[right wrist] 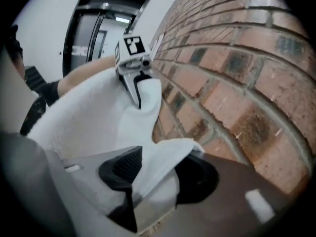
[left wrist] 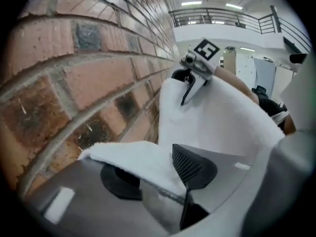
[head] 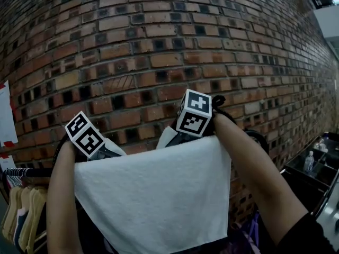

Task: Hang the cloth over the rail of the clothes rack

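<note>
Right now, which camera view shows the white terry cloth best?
The head view: the white terry cloth shows there nearly whole, spread wide. The left gripper view shows a corner in the left claw plus a foreshortened strip; the right gripper view likewise, with the right claw.

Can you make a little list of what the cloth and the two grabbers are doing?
cloth: white terry cloth, spread wide, one top corner between each gripper's jaws
left gripper: jaws apart, not pinching the corner
right gripper: jaws apart, not pinching
behind: red-brown brick wall
lower left: pale wooden hangers on a dark rack rail
</note>
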The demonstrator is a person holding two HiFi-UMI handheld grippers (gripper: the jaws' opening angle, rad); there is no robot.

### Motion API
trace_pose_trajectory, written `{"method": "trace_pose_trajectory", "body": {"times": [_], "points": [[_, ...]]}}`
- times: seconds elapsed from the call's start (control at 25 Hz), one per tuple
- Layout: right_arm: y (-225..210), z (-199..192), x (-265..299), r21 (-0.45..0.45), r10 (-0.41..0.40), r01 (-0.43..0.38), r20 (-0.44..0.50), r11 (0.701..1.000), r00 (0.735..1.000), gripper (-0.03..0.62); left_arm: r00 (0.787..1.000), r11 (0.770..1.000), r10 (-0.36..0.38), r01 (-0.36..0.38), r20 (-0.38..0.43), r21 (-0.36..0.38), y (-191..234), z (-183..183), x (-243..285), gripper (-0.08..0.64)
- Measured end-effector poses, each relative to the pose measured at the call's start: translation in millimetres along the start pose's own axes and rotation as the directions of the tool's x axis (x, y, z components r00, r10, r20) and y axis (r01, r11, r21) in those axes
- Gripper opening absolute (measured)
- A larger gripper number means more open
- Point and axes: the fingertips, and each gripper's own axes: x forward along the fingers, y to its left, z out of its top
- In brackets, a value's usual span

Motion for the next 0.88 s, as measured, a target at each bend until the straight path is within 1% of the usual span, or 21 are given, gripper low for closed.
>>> {"method": "trace_pose_trajectory", "body": {"times": [0.04, 0.12, 0.2, 0.28, 0.32, 0.36, 0.4, 0.44, 0.48, 0.52, 0.56, 0.6, 0.68, 0.76, 0.8, 0.88], "points": [[0, 1, 0, -0.003, -0.007, 0.007, 0.002, 1.0, 1.0, 0.206, 1.0, 1.0, 0.003, -0.003, -0.026, -0.005, 1, -4, 2, 0.189], [-1, -7, 4, -0.039, -0.033, 0.031, -0.062, 0.999, 0.998, 0.206, 0.999, 1.0, 0.008, -0.008, -0.046, -0.009, 3, -8, 2, 0.204], [-4, -16, 8, -0.067, -0.062, 0.055, -0.117, 0.996, 0.991, 0.206, 0.999, 0.999, 0.033, -0.033, -0.03, 0.008, 8, -5, -4, 0.206], [-6, -18, 8, -0.081, -0.078, 0.068, -0.128, 0.994, 0.989, 0.206, 0.998, 0.997, 0.067, -0.066, -0.013, 0.033, 15, 1, -12, 0.215], [-6, -17, 7, -0.087, -0.083, 0.072, -0.129, 0.994, 0.988, 0.206, 0.996, 0.995, 0.082, -0.081, -0.023, 0.052, 16, 3, -14, 0.215], [-7, -17, 7, -0.098, -0.091, 0.078, -0.132, 0.992, 0.987, 0.206, 0.993, 0.991, 0.107, -0.102, -0.054, 0.082, 19, 4, -15, 0.215], [-9, -17, 7, -0.11, -0.102, 0.088, -0.135, 0.99, 0.985, 0.206, 0.982, 0.983, 0.15, -0.136, -0.112, 0.126, 24, 2, -16, 0.215], [-10, -18, 6, -0.117, -0.111, 0.095, -0.136, 0.989, 0.985, 0.206, 0.959, 0.968, 0.205, -0.17, -0.196, 0.182, 29, -3, -17, 0.215], [-10, -18, 7, -0.119, -0.114, 0.097, -0.136, 0.988, 0.984, 0.206, 0.921, 0.952, 0.257, -0.189, -0.292, 0.24, 34, -11, -19, 0.217], [-9, -18, 7, -0.123, -0.115, 0.099, -0.138, 0.987, 0.984, 0.206, 0.88, 0.94, 0.291, -0.19, -0.376, 0.283, 36, -19, -21, 0.229], [-9, -18, 6, -0.127, -0.119, 0.101, -0.136, 0.987, 0.984, 0.206, 0.849, 0.935, 0.305, -0.182, -0.432, 0.303, 36, -25, -23, 0.238], [-9, -18, 6, -0.13, -0.121, 0.104, -0.132, 0.986, 0.984, 0.206, 0.835, 0.937, 0.304, -0.174, -0.458, 0.305, 34, -28, -24, 0.242], [-10, -20, 4, -0.132, -0.127, 0.11, -0.136, 0.985, 0.983, 0.206, 0.826, 0.943, 0.297, -0.174, -0.479, 0.285, 32, -33, -24, 0.252], [-12, -22, 4, -0.147, -0.143, 0.121, -0.149, 0.982, 0.979, 0.206, 0.798, 0.947, 0.302, -0.187, -0.521, 0.263, 36, -45, -28, 0.256], [-13, -23, 5, -0.153, -0.146, 0.122, -0.156, 0.981, 0.977, 0.206, 0.785, 0.945, 0.313, -0.201, -0.535, 0.258, 39, -51, -32, 0.256], [-14, -25, 6, -0.159, -0.147, 0.12, -0.17, 0.98, 0.974, 0.206, 0.765, 0.926, 0.365, -0.241, -0.53, 0.289, 49, -54, -42, 0.253]]}}
